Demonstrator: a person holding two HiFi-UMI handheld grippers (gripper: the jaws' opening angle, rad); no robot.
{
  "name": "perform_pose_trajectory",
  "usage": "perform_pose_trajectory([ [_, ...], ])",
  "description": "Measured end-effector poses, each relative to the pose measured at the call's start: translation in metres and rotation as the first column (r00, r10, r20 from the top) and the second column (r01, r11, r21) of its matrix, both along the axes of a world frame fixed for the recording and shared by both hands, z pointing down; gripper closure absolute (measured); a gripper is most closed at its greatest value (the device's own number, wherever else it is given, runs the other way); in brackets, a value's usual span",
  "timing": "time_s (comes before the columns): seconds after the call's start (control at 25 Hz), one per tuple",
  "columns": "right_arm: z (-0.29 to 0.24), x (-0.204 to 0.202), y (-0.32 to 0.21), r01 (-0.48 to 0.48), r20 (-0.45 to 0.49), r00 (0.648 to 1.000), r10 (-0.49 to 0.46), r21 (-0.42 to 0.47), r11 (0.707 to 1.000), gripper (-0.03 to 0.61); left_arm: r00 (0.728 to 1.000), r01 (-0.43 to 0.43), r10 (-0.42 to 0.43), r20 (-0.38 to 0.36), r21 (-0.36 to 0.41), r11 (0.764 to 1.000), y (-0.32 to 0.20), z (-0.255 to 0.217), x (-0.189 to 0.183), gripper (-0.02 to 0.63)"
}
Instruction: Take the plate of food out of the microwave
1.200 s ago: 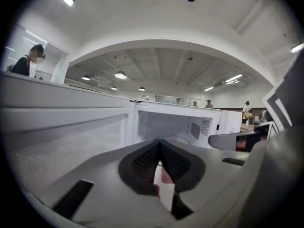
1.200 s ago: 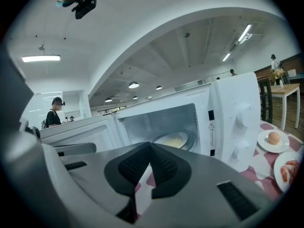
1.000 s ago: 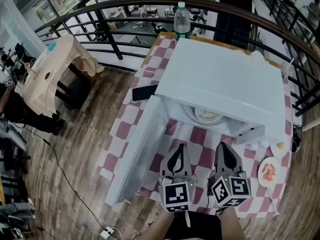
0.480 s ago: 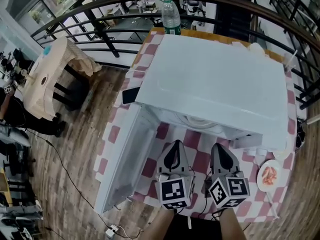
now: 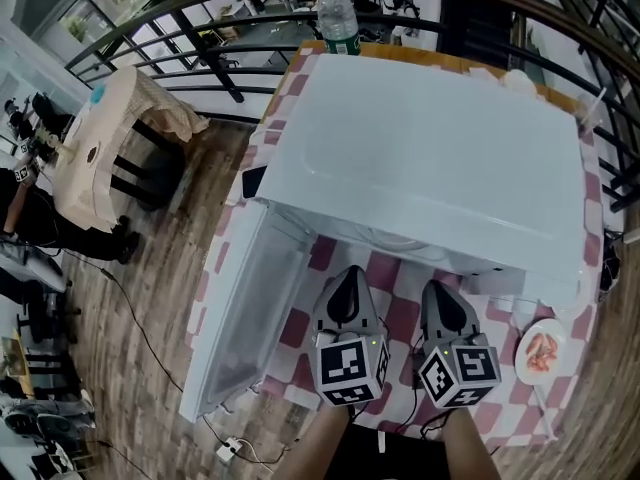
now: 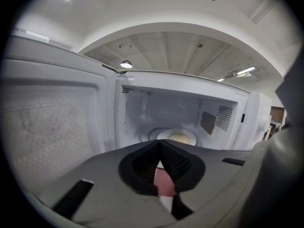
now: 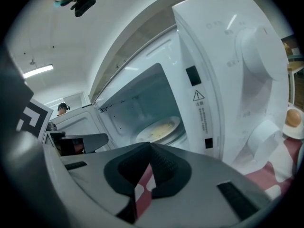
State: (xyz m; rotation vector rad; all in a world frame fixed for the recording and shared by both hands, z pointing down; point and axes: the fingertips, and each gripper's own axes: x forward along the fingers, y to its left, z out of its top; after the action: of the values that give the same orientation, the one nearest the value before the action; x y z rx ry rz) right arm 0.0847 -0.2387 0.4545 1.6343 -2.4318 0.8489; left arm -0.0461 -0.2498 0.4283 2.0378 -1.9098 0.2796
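The white microwave (image 5: 430,158) stands on a red-and-white checked cloth with its door (image 5: 245,308) swung open to the left. A plate of pale food (image 6: 179,137) sits on the turntable inside, and the right gripper view also shows the plate (image 7: 159,128). In the head view the oven's top hides it. My left gripper (image 5: 347,278) and right gripper (image 5: 440,290) hover side by side just before the opening, short of the plate. Both are shut and empty: the left gripper (image 6: 160,144) and the right gripper (image 7: 150,147) each show pads meeting at the tips.
A small plate of pink food (image 5: 541,349) lies on the cloth to the right of the microwave, and an egg in a dish (image 7: 293,118) sits by the control panel. A water bottle (image 5: 337,13) stands behind the oven, a dark phone (image 5: 253,181) at its left. Railing beyond.
The view has shifted so the oven's top now covers the plate. Both grippers have sunk a little and sit closer to the opening, still shut.
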Motion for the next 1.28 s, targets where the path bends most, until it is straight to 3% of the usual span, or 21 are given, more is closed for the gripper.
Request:
perform_pose_trajectory([
  [0.32,0.006,-0.002,0.001,-0.014,-0.006,1.000,0.014,-0.013,1.000,0.554,0.998,-0.023,0.024,-0.062,0.008,1.000,-0.009,0.001,0.004,0.580],
  [0.6,0.012,-0.001,-0.002,-0.059,-0.021,0.998,0.059,-0.025,0.998,0.554,0.976,-0.057,0.050,-0.210,-0.030,0.998,-0.022,0.012,0.011,0.581],
  [0.76,0.014,-0.004,-0.001,-0.077,-0.029,0.997,0.076,-0.032,0.997,0.554,0.946,-0.064,0.041,-0.321,-0.063,0.996,-0.025,0.020,0.013,0.581],
  [1.08,0.018,-0.003,0.002,-0.106,-0.040,0.994,0.105,-0.045,0.993,0.554,0.861,-0.077,0.002,-0.509,-0.127,0.989,-0.033,0.036,0.020,0.581],
  [1.28,0.020,-0.003,0.003,-0.120,-0.042,0.992,0.118,-0.054,0.991,0.554,0.823,-0.067,-0.038,-0.566,-0.165,0.984,-0.037,0.044,0.018,0.580],
])
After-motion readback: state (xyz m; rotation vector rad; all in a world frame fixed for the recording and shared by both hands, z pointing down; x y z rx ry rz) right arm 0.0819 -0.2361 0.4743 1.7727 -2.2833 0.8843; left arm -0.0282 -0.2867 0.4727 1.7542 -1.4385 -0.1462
